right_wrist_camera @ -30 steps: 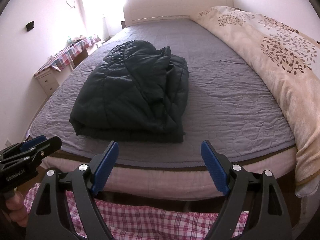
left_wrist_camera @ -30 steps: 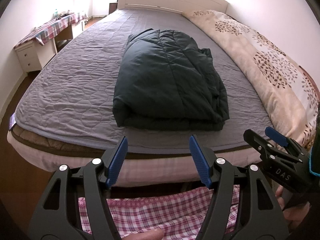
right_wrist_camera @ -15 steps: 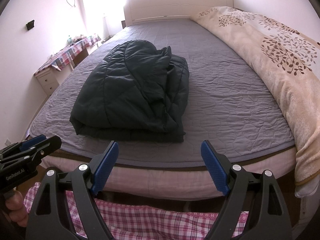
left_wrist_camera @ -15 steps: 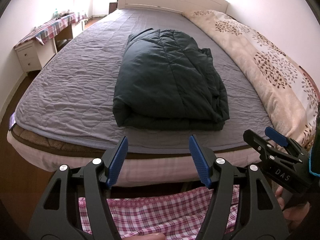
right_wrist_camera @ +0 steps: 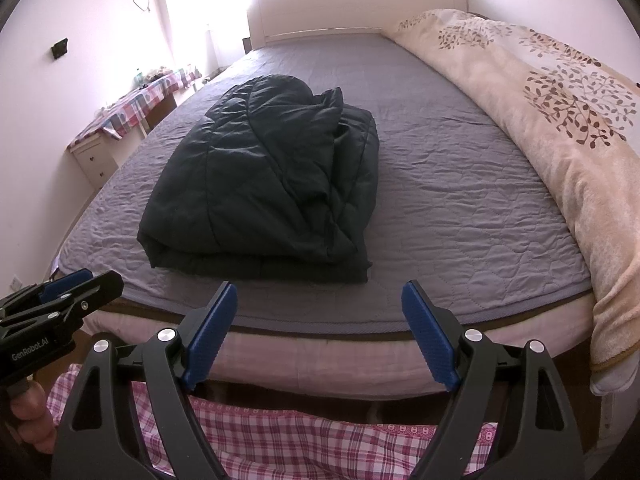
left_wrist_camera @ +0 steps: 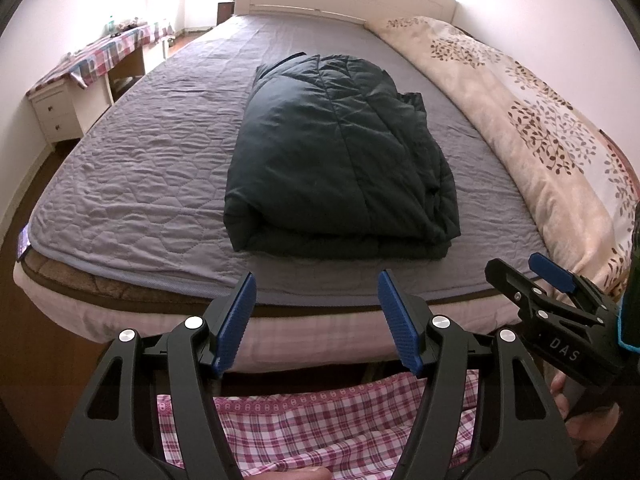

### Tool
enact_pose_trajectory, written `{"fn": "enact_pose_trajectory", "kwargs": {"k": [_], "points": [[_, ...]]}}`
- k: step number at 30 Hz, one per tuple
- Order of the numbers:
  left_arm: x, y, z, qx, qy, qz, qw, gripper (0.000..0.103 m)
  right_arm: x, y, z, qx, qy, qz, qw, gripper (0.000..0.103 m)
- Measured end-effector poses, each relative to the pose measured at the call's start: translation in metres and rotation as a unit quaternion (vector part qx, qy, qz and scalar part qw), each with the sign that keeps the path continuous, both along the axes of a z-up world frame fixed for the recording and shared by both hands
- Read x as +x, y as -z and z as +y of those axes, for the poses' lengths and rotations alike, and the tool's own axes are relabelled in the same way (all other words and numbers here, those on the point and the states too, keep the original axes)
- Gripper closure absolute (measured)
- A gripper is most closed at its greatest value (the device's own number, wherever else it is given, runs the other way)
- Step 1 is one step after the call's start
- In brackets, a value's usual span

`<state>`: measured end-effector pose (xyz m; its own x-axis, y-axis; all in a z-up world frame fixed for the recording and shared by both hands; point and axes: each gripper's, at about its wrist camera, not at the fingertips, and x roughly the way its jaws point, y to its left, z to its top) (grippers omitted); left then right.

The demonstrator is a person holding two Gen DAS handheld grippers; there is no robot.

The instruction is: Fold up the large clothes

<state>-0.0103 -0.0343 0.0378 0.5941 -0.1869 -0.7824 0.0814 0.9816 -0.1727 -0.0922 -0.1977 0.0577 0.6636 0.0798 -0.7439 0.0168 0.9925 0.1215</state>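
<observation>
I see my left gripper [left_wrist_camera: 316, 314] spread wide, its blue pads [left_wrist_camera: 235, 322] well apart, and it holds nothing and touches nothing. My right gripper [right_wrist_camera: 320, 330] is released in the same way, with even more gap between the pads [right_wrist_camera: 430, 336], and it is also empty. Both hang in front of the foot edge of the bed [left_wrist_camera: 132, 184], above a pink checked cloth [right_wrist_camera: 304, 444].

The dark padded jacket [left_wrist_camera: 340, 152] lies folded in a thick bundle on the grey quilted cover, near the foot edge, apart from both grippers. A cream floral blanket [right_wrist_camera: 560, 120] lies along the right side of the bed.

The left view shows the right gripper [left_wrist_camera: 548, 312] from the side at its right edge. The right view shows the left one [right_wrist_camera: 60, 300] at its left edge, and the open layered side of the jacket [right_wrist_camera: 360, 184]. A white side table [left_wrist_camera: 60, 108] stands by the left wall
</observation>
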Motion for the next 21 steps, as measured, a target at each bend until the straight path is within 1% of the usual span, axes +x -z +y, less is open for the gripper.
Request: {"fn": "enact_pose_trajectory", "kwargs": {"k": [21], "points": [[0.0011,0.0035,-0.0005,0.000,0.001,0.003,1.0000,0.040,0.0026,0.0032,-0.0038,0.003,-0.002,0.005,1.000,0.021]]}}
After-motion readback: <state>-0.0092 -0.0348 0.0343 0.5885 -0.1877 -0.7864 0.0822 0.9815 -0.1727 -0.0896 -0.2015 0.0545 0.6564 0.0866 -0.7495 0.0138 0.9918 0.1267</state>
